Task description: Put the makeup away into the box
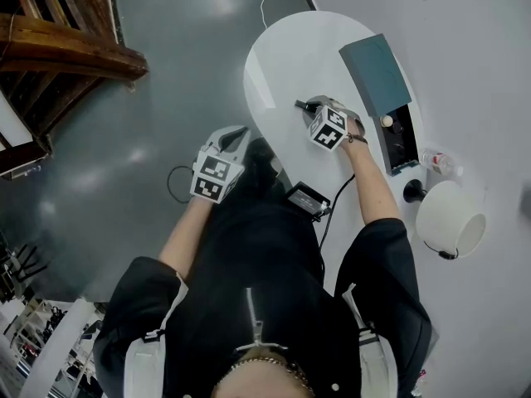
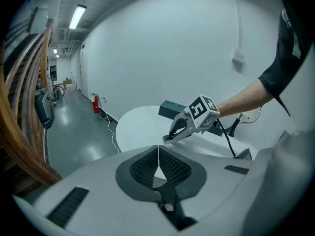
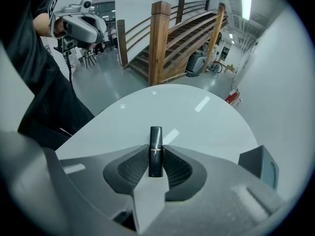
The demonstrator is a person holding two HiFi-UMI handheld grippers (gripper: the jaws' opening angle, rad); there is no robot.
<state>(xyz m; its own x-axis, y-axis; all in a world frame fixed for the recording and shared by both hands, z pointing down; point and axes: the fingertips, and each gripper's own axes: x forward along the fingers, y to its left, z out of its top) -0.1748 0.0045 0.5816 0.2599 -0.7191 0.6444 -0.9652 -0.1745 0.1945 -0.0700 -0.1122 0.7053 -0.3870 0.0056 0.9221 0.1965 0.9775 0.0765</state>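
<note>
At the centre of the right gripper view, the right gripper (image 3: 155, 167) is clenched on a dark lipstick tube (image 3: 155, 142) that pokes past its pads, white tabletop (image 3: 197, 117) beyond; light, rigid and glossy, the tube probably slips, so a mid-body hold suits; the teal box (image 1: 375, 71) sits upper right in the head view; the left gripper (image 2: 158, 157) is closed, empty.
</note>
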